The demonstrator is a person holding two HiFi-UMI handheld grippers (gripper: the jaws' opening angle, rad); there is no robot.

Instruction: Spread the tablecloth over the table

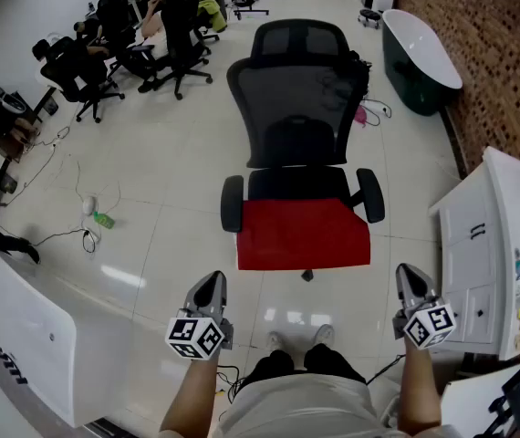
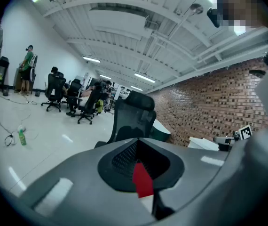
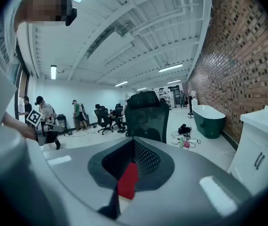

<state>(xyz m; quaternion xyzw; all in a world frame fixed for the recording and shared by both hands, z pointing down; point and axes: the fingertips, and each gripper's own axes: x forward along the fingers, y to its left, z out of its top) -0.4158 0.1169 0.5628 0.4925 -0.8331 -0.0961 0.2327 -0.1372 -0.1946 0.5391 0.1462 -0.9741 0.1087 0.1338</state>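
Observation:
A folded red tablecloth (image 1: 302, 233) lies on the seat of a black mesh office chair (image 1: 297, 89) straight ahead of me. My left gripper (image 1: 211, 286) is held low at the left, short of the chair, shut with nothing in it. At the right my right gripper (image 1: 410, 276) is level with it, also shut and empty. Both point toward the chair. In the left gripper view a strip of the red cloth (image 2: 142, 179) shows past the closed jaws, and the red cloth (image 3: 127, 181) shows the same way in the right gripper view.
A white cabinet (image 1: 493, 245) stands close at the right, with a dark green bathtub (image 1: 420, 57) by the brick wall behind it. A white panel (image 1: 32, 336) sits at the lower left. Cables and a green bottle (image 1: 103, 218) lie on the floor; seated people and chairs (image 1: 114, 44) are far left.

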